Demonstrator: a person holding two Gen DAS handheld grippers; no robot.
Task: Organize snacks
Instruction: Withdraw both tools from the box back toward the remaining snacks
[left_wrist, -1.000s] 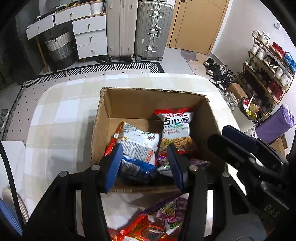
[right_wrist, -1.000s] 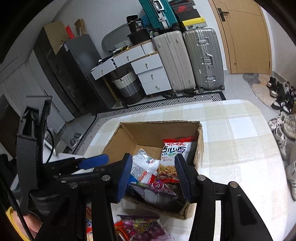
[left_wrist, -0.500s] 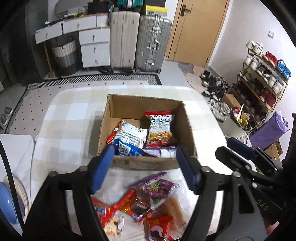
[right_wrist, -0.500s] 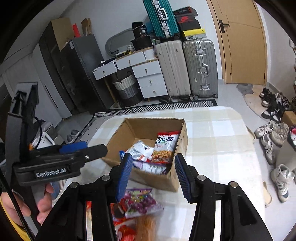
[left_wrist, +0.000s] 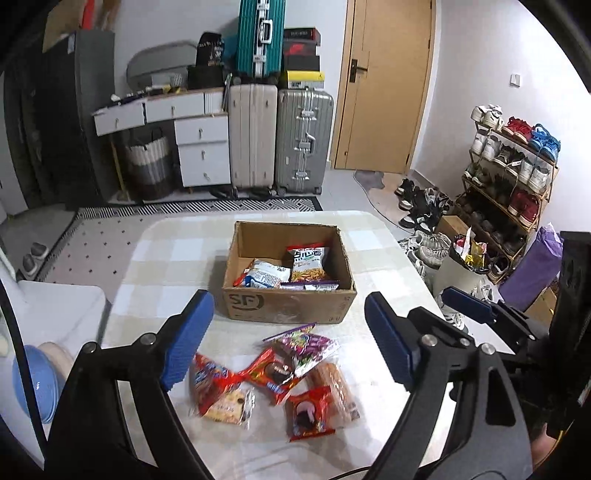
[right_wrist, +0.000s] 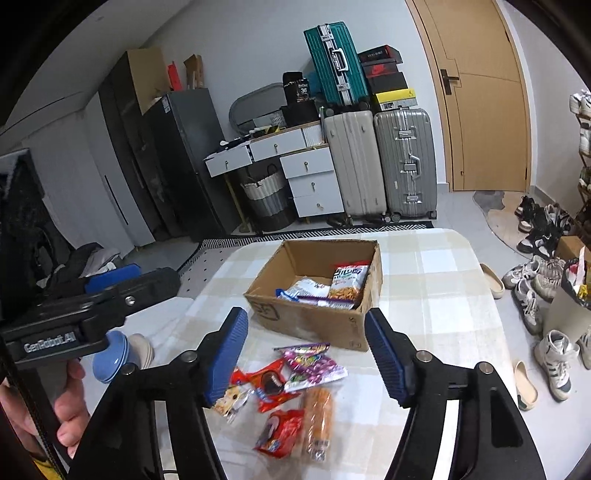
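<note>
Hovering above the near end of the checked surface (left_wrist: 177, 258), both held wide apart and empty: left gripper (left_wrist: 288, 339) and right gripper (right_wrist: 304, 352). Holding nothing in either; blue fingers (left_wrist: 188, 339) spread well clear of anything.

Lying just below and slightly ahead of both: a loose cluster of snack packets, near the front wall of the cardboard box (left_wrist: 288, 306) but not touching it. Nearest the box, a purple packet (left_wrist: 306, 341), partly overlapping a red chocolate-pie packet (left_wrist: 275, 373). To the left, a red-and-yellow biscuit packet (left_wrist: 218, 391); nearest the camera, a second red packet (left_wrist: 308, 411), resting against a long clear sausage-style pack (left_wrist: 338, 384).

Running roughly front to back, toward the box: the long axis of that sausage-style pack, so probably easiest taken across its narrow width with fingers left and right. Sitting right of centre in the left wrist view, and about centred under the right gripper in the right wrist view (right_wrist: 317, 421), so likely the right hand's pick. Falling more naturally to the left hand: the biscuit packet, close under the left finger.

Already inside the box: an orange noodle-snack bag (left_wrist: 308, 264), a white-and-blue bag (left_wrist: 264, 277) and a flat purple packet (left_wrist: 308, 285) along the front wall. Remaining to be moved, by this reckoning: the five packets outside, each needing a short carry forward and over the front wall.
</note>
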